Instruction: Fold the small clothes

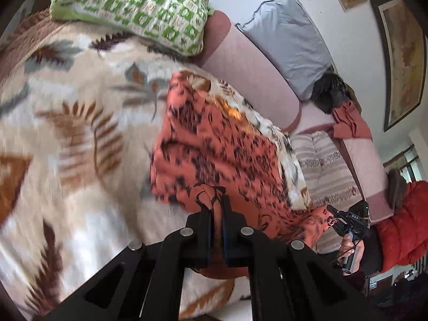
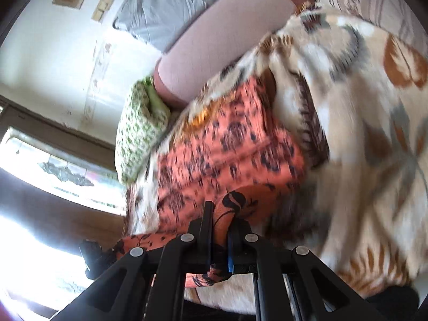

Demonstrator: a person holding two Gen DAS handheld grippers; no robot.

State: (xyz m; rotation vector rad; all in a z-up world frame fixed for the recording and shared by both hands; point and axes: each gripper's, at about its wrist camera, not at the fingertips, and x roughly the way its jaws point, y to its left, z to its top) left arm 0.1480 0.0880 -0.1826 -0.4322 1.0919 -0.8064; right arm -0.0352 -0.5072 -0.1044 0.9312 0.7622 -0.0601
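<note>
An orange garment with a dark print point(image 1: 214, 149) lies on a cream leaf-patterned blanket point(image 1: 67, 123); it also shows in the right wrist view point(image 2: 230, 144). My left gripper point(image 1: 218, 200) is shut on a near edge of the garment, with cloth bunched between its fingers. My right gripper point(image 2: 222, 216) is shut on another near edge of the same garment. The right gripper also shows in the left wrist view point(image 1: 331, 214), gripping the garment's right corner. Both views are blurred by motion.
A green and white pillow point(image 1: 139, 8) lies at the blanket's far end. A pink bolster point(image 1: 248, 72), a grey pillow point(image 1: 289, 42) and a rust cloth point(image 1: 350, 120) lie along the wall. The person's red jacket point(image 1: 401, 222) is at right.
</note>
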